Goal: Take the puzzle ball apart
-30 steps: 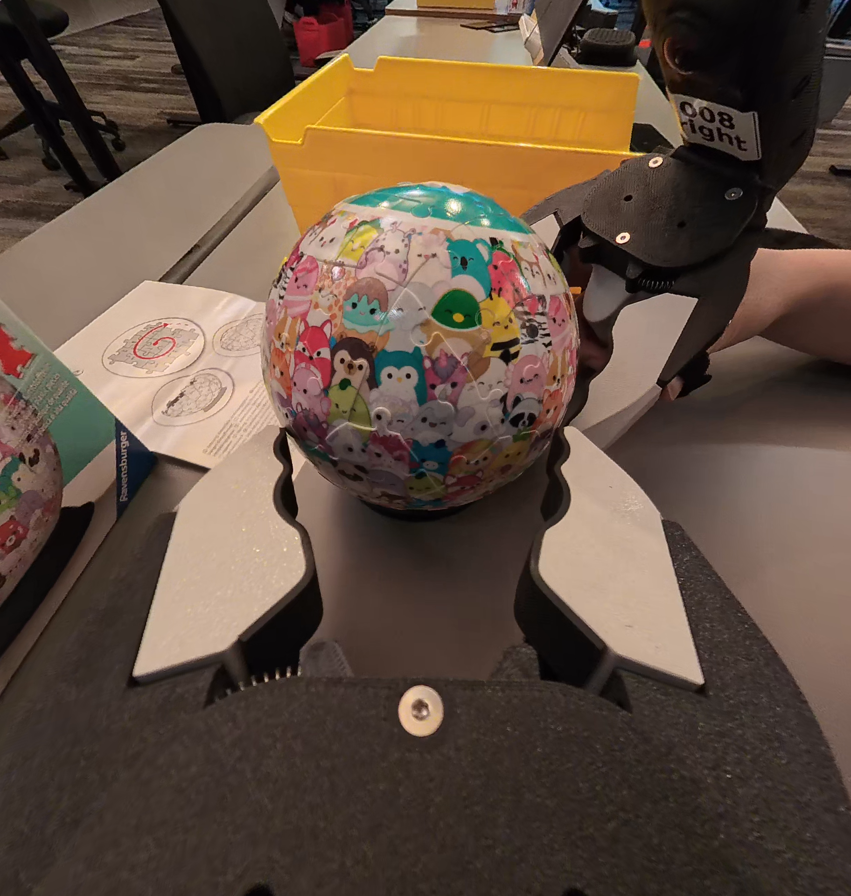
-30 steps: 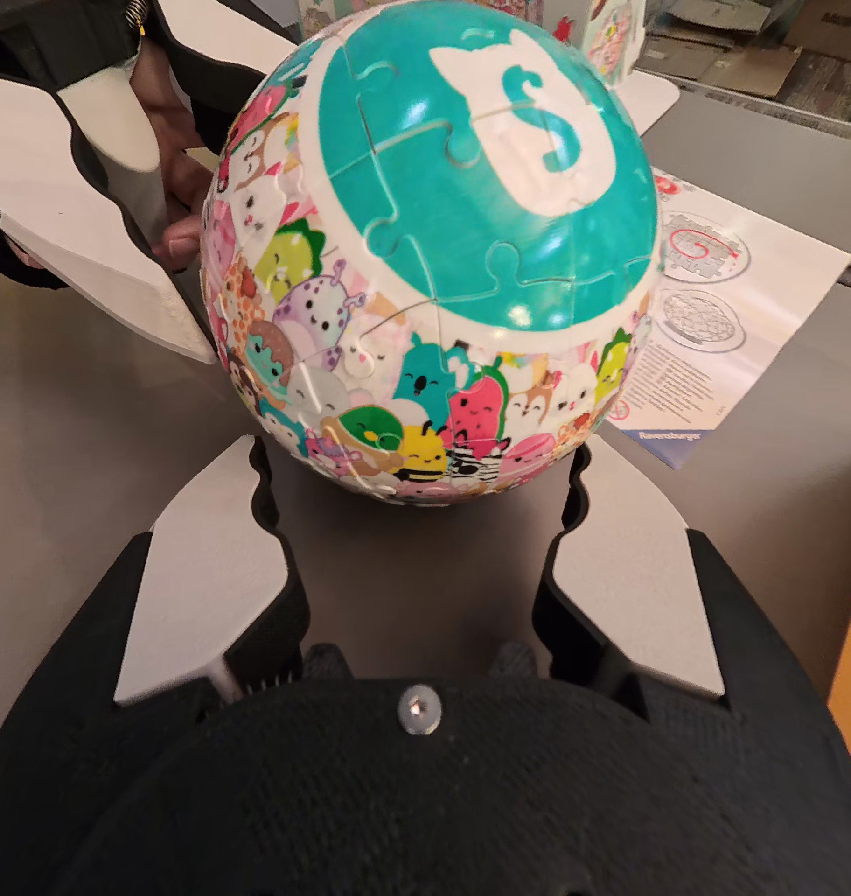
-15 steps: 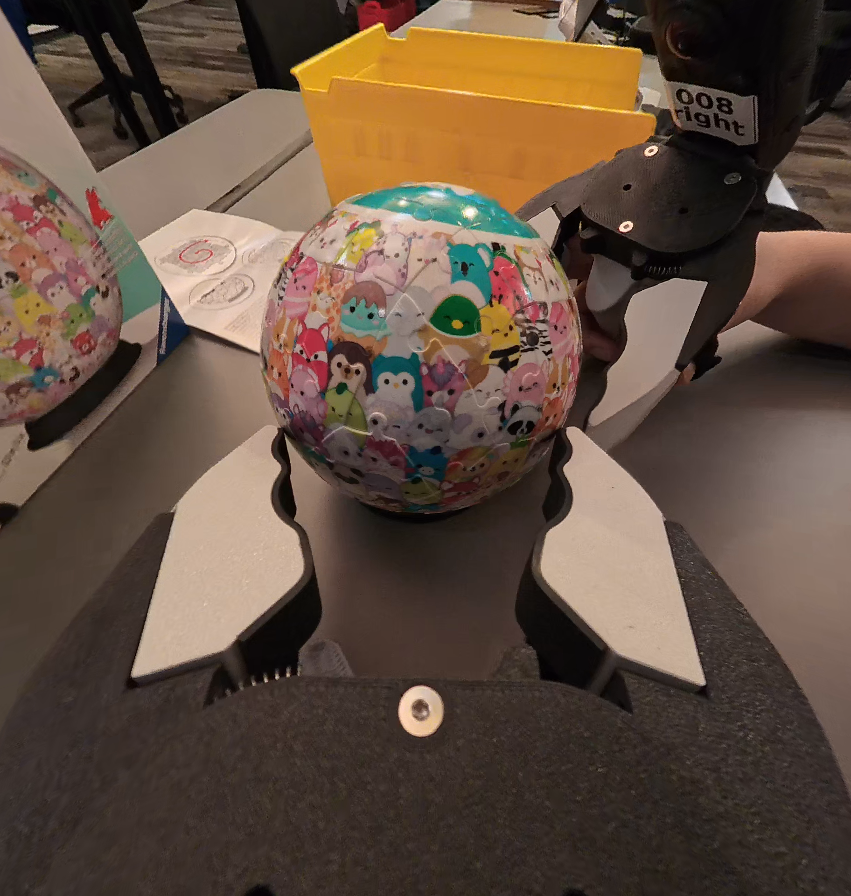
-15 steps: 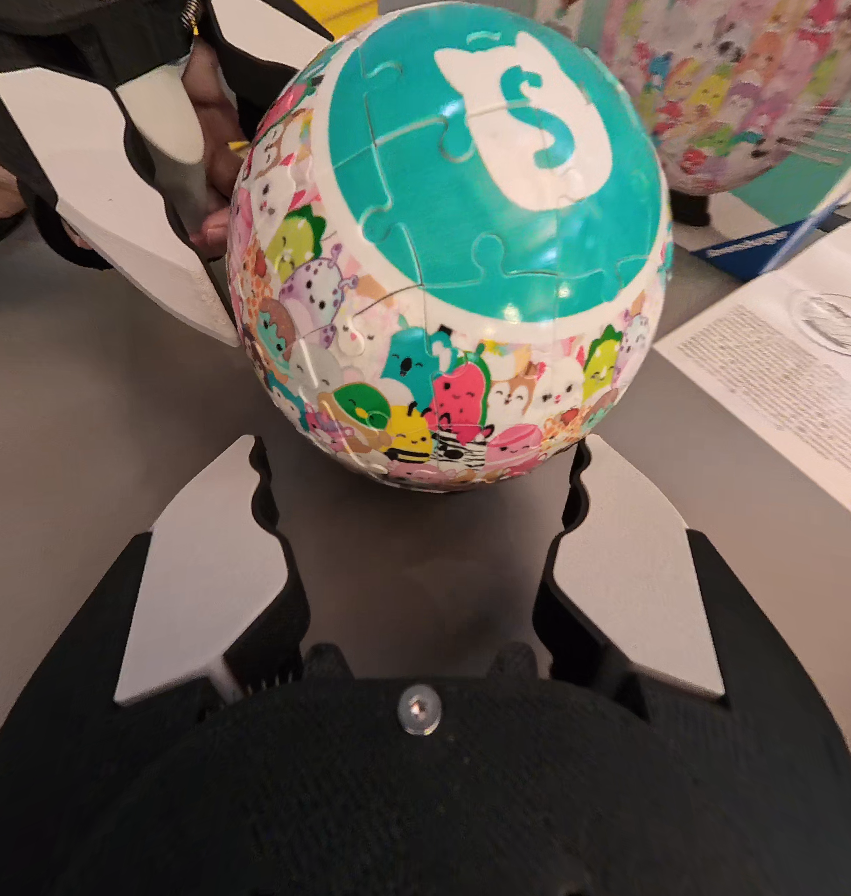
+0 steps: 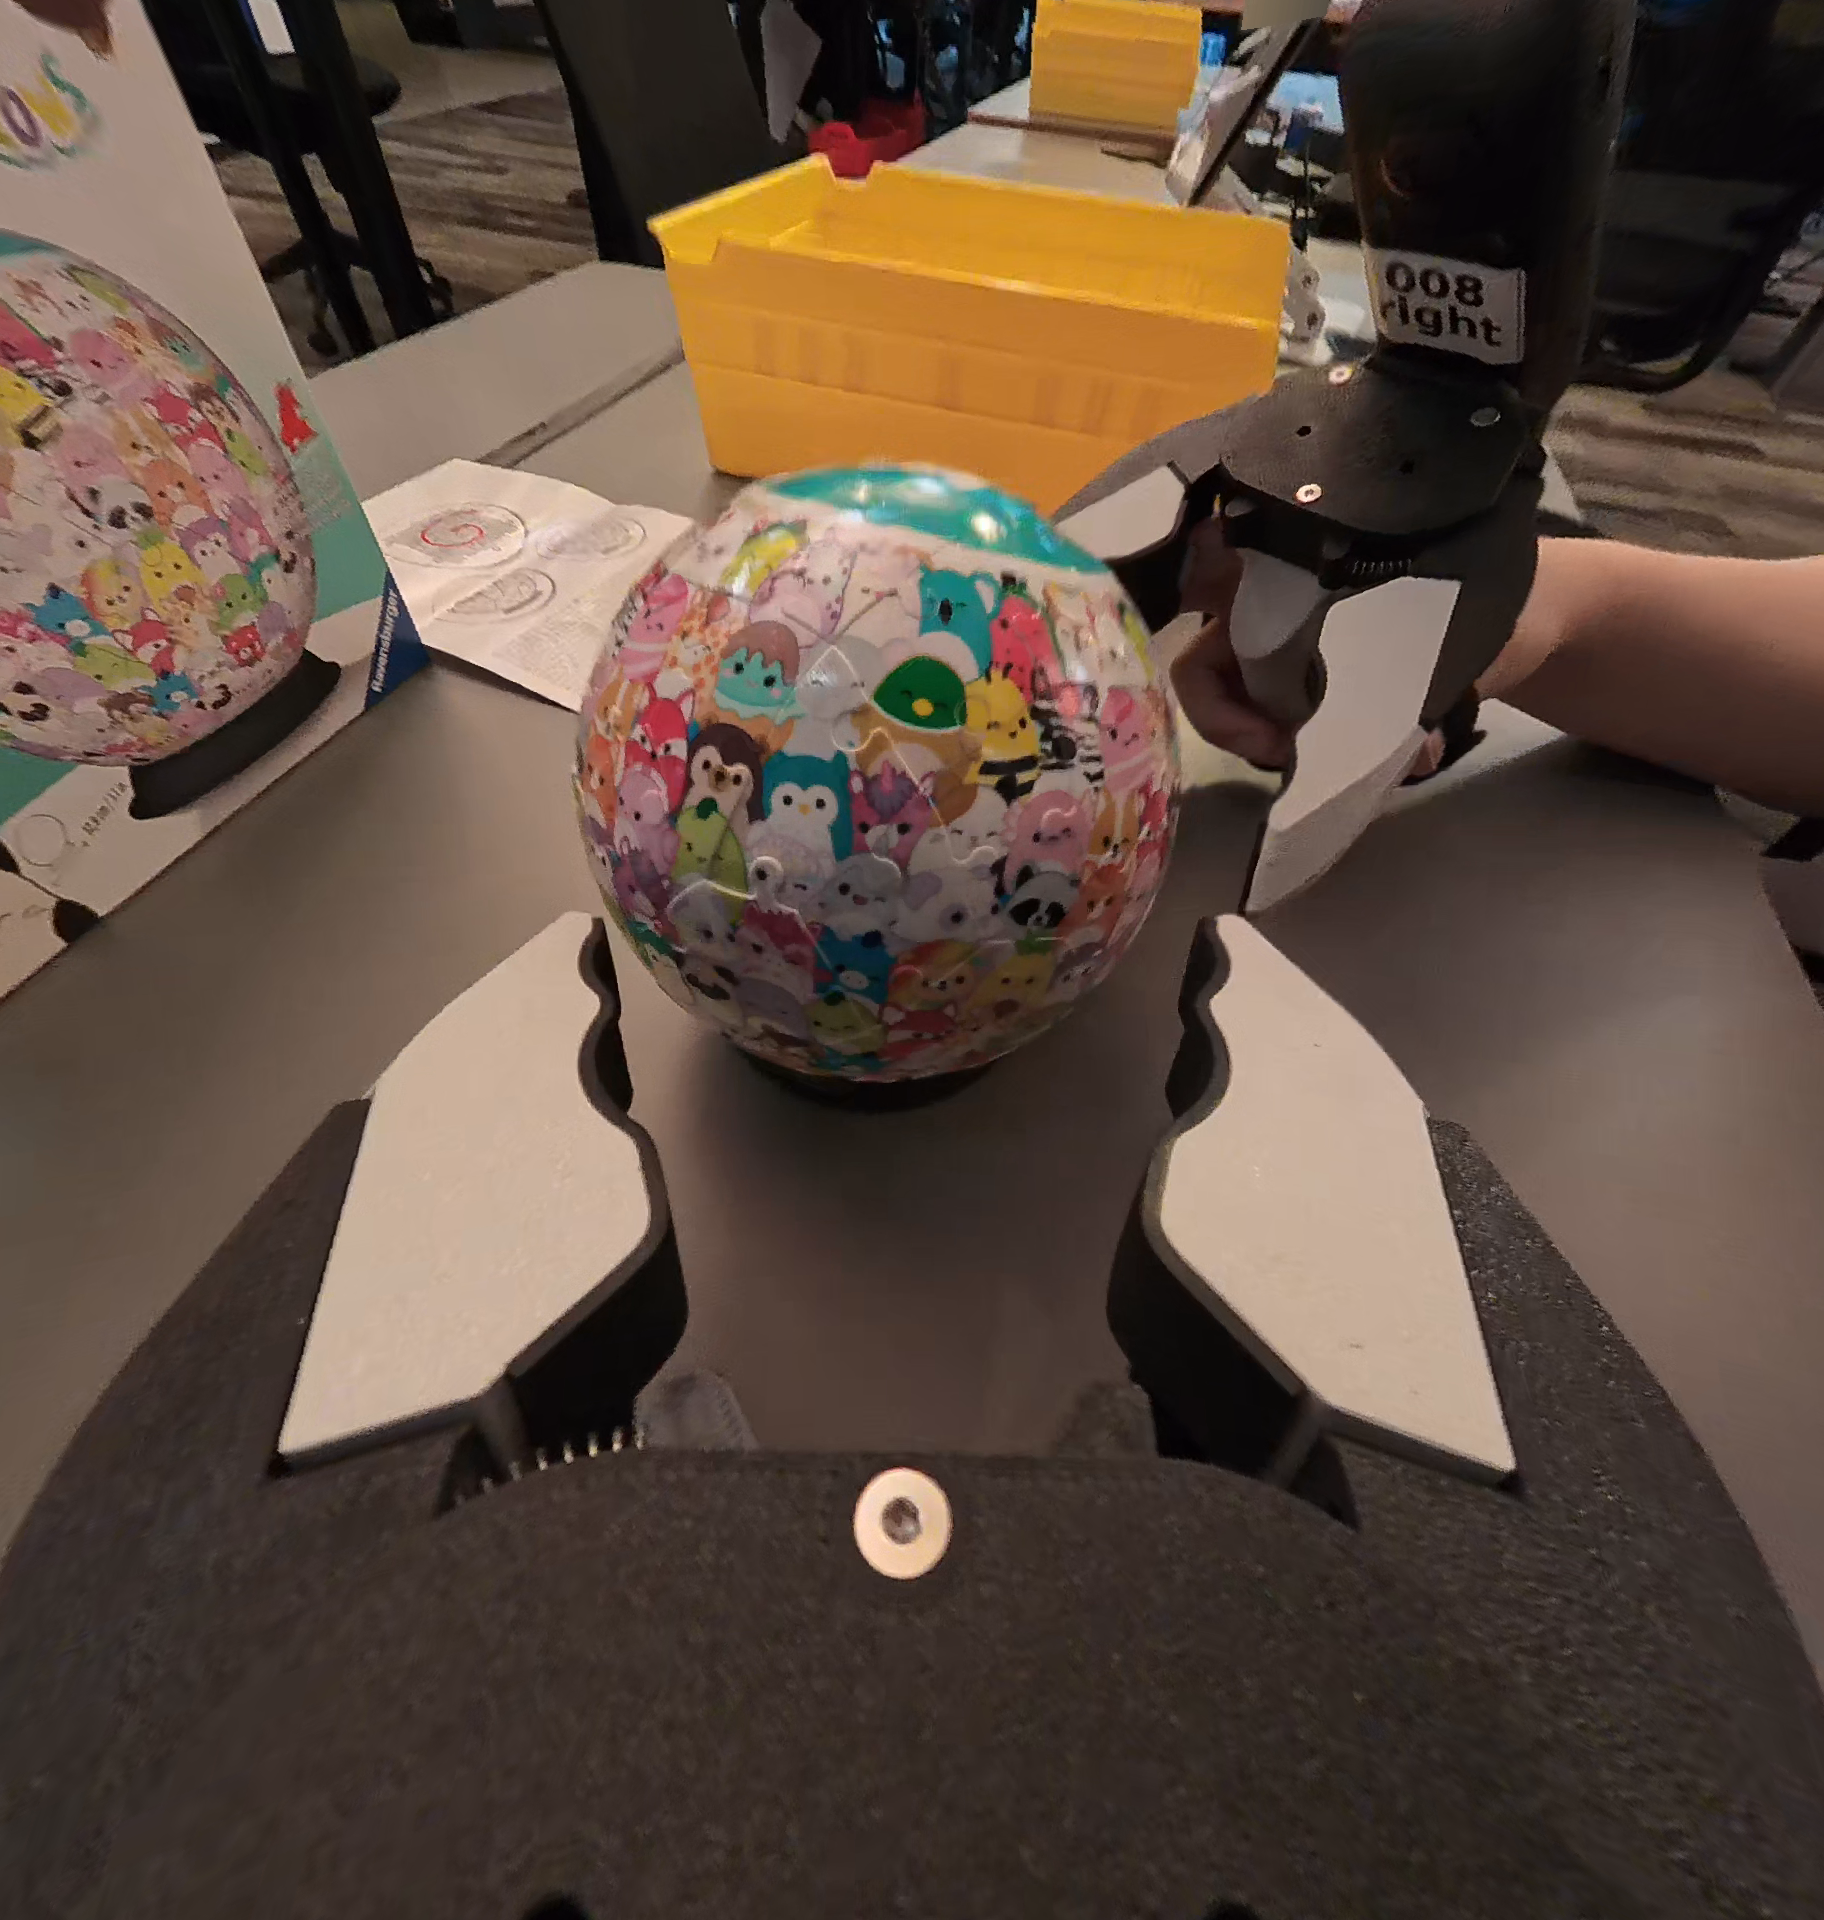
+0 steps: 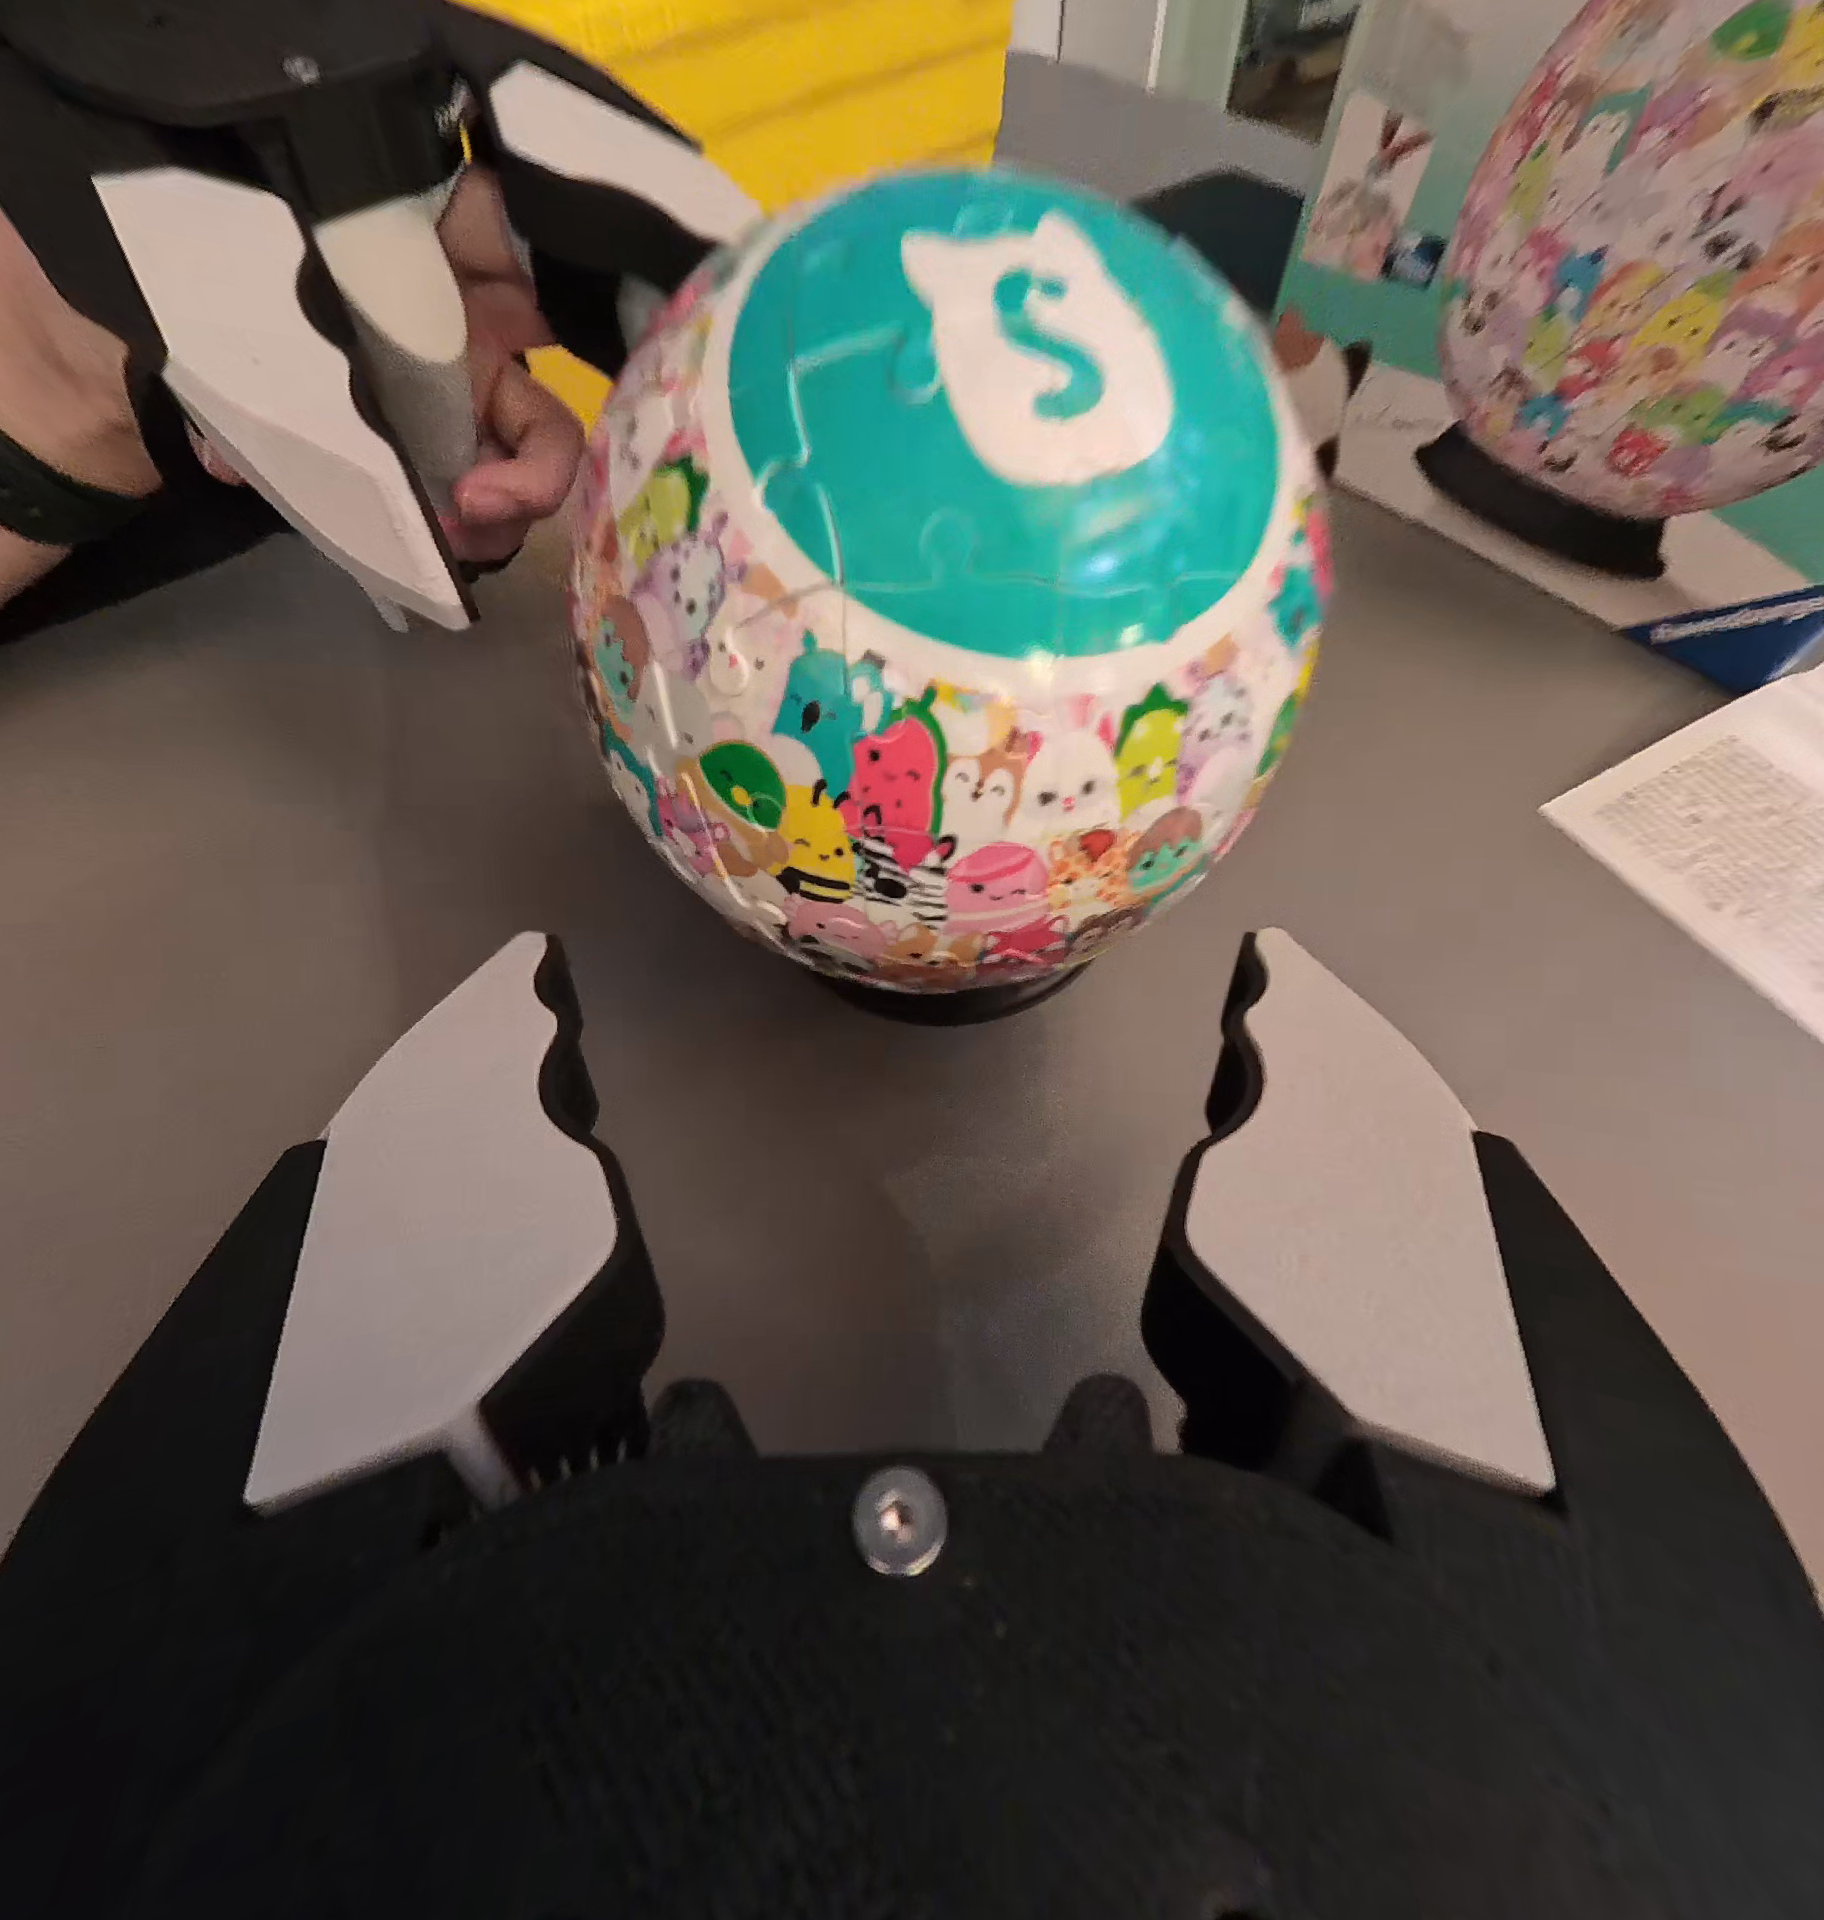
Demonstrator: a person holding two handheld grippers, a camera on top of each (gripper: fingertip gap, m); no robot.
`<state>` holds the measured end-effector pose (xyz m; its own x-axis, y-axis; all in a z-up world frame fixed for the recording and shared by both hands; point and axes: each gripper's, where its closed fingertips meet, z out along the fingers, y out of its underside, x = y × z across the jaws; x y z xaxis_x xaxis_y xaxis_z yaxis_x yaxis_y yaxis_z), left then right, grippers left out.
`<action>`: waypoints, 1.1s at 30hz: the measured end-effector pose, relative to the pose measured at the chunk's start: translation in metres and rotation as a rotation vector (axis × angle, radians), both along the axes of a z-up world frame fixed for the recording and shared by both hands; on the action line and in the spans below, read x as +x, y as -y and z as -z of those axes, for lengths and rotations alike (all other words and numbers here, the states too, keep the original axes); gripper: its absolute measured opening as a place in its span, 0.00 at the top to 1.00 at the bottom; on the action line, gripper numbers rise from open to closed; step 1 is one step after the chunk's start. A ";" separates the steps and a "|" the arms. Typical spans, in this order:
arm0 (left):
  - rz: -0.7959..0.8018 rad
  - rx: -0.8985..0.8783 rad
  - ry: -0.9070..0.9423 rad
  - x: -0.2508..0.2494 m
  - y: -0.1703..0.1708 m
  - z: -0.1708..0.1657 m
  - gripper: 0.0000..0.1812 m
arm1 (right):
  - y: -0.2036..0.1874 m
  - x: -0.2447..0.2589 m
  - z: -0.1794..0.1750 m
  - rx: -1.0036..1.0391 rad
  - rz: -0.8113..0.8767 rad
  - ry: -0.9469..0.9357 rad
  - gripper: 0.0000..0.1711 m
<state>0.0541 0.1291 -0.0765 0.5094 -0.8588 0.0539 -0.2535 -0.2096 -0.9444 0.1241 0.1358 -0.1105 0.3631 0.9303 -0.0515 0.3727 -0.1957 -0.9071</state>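
The puzzle ball [image 5: 877,769] is whole, covered in colourful cartoon animals with a teal cap on top. It sits on a small black stand [image 5: 866,1081] on the grey table [image 5: 1510,1039]. My left gripper [image 5: 897,930] is open and empty, its fingertips level with the ball's lower sides and not touching. In the right wrist view the ball [image 6: 949,644] lies just ahead of my open, empty right gripper [image 6: 897,945], seen from above. The right gripper [image 5: 1199,707] also shows in the left wrist view at the ball's right; the left gripper [image 6: 575,416] shows in the right wrist view at the ball's left.
A yellow bin [image 5: 970,343] stands behind the ball. The puzzle's box [image 5: 108,520] stands at the left, also in the right wrist view [image 6: 1666,312]. A printed instruction sheet [image 5: 534,582] lies between box and bin. A person's forearm [image 5: 1666,665] reaches in from the right.
Both grippers have drawn back a little from the ball and swung around it, bringing the box further into view. The ball has stayed on its stand. Both jaws stay open.
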 end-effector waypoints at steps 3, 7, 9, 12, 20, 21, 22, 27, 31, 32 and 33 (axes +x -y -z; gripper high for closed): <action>-0.031 0.045 0.045 -0.002 0.002 -0.022 0.45 | -0.005 0.010 -0.027 0.099 0.015 -0.055 0.32; -0.040 0.173 0.079 -0.003 0.009 -0.069 0.49 | -0.012 0.020 -0.079 0.311 0.008 -0.058 0.39; -0.026 0.226 0.067 -0.001 0.013 -0.093 0.50 | -0.015 0.021 -0.108 0.415 -0.021 -0.047 0.44; 0.001 0.301 0.025 0.007 0.018 -0.127 0.50 | -0.026 0.021 -0.145 0.493 -0.044 -0.027 0.51; 0.056 0.436 0.023 0.015 0.020 -0.175 0.59 | 0.001 0.016 -0.181 0.553 -0.371 -0.002 0.60; 0.052 0.448 0.034 0.014 0.020 -0.178 0.59 | 0.000 0.019 -0.183 0.569 -0.369 -0.012 0.60; 0.056 0.460 0.031 0.013 0.020 -0.177 0.61 | -0.002 0.021 -0.185 0.588 -0.374 -0.025 0.63; 0.094 0.389 -0.131 0.010 0.016 -0.147 0.65 | -0.010 0.023 -0.174 0.561 -0.408 -0.030 0.71; 0.125 0.359 -0.204 0.016 0.015 -0.131 0.68 | -0.016 0.024 -0.152 0.564 -0.423 0.019 0.75; 0.131 0.354 -0.201 0.018 0.015 -0.130 0.69 | -0.020 0.025 -0.150 0.557 -0.416 0.025 0.76; 0.135 0.349 -0.207 0.019 0.015 -0.128 0.71 | -0.021 0.025 -0.150 0.543 -0.417 0.020 0.76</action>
